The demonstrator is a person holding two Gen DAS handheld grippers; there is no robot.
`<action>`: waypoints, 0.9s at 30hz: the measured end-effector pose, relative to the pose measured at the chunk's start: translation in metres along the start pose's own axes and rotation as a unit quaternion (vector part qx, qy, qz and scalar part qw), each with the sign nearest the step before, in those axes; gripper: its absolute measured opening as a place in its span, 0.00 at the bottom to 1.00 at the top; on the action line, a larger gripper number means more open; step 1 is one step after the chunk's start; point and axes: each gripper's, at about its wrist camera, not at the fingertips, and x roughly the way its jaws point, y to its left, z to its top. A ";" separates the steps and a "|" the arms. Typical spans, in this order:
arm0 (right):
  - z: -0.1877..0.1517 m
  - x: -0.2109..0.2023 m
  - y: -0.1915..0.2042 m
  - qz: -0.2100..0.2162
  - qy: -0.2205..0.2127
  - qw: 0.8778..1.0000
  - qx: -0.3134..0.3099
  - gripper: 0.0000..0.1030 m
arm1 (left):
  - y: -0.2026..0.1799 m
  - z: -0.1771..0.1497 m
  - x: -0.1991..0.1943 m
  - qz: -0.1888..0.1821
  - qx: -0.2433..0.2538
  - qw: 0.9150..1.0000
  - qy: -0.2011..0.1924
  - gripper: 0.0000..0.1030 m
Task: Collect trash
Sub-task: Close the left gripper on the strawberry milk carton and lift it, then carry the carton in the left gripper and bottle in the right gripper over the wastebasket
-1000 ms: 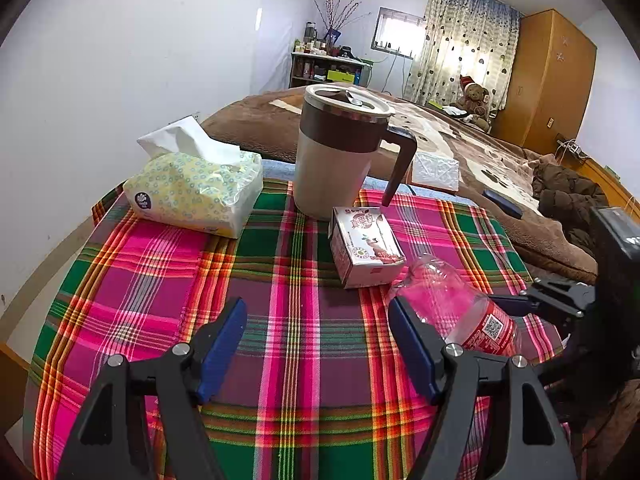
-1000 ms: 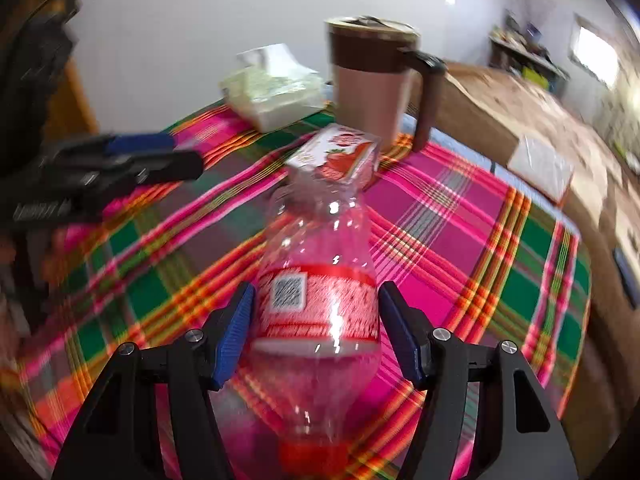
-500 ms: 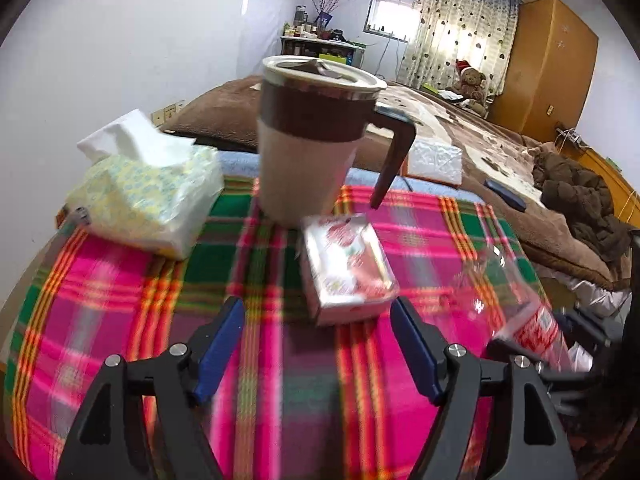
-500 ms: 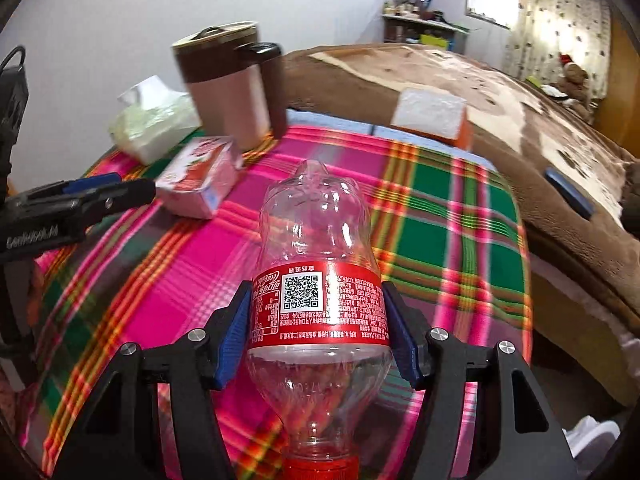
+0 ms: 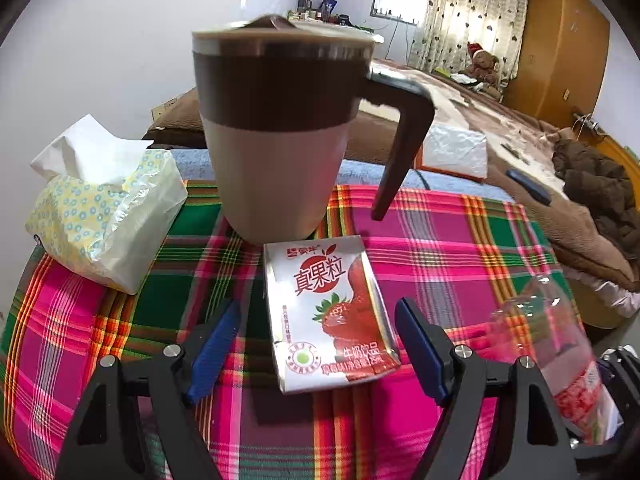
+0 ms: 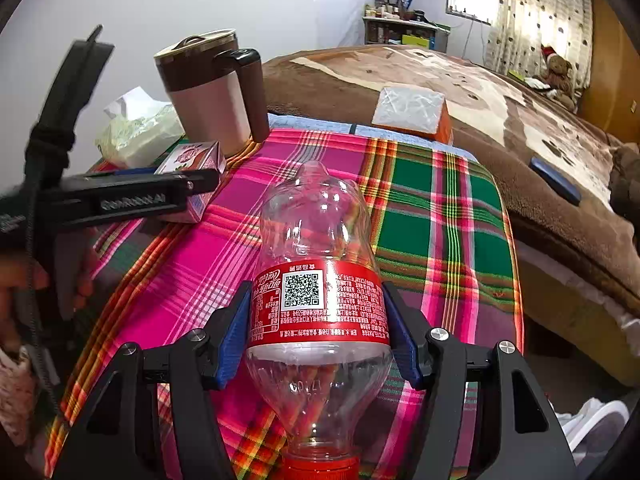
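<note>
A strawberry milk carton [image 5: 328, 312] lies flat on the plaid tablecloth [image 5: 440, 240], in front of a large brown-and-cream mug [image 5: 280, 132]. My left gripper [image 5: 320, 344] is open, its blue pads on either side of the carton's near end, not touching it. The carton [image 6: 192, 160] and the left gripper's finger also show in the right wrist view. My right gripper [image 6: 320, 332] is shut on an empty clear plastic bottle [image 6: 316, 240] with a red label, held cap toward the camera above the cloth. The bottle [image 5: 560, 352] also shows in the left wrist view.
A tissue pack [image 5: 100, 216] sits at the table's left. A white-and-orange packet [image 6: 412, 112] and a dark phone [image 6: 554, 180] lie on the brown bed [image 6: 520, 128] beyond the table. The mug [image 6: 208, 92] stands just behind the carton.
My left gripper has moved forward and down until its pads straddle the carton. My right gripper has lifted the bottle and swung it toward the table's right side.
</note>
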 end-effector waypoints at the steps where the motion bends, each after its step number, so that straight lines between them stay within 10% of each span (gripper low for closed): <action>1: 0.000 0.000 -0.001 0.001 -0.001 1.000 0.004 0.61 | 0.000 0.000 0.001 0.006 -0.001 1.000 0.000 0.79; 10: -0.002 0.001 -0.002 0.003 -0.007 1.000 0.008 0.61 | 0.000 -0.002 0.004 0.013 -0.004 1.000 0.001 0.57; 27: -0.017 -0.023 0.005 -0.004 -0.017 1.000 0.016 0.61 | -0.007 -0.030 -0.048 -0.008 0.000 1.000 -0.019 0.56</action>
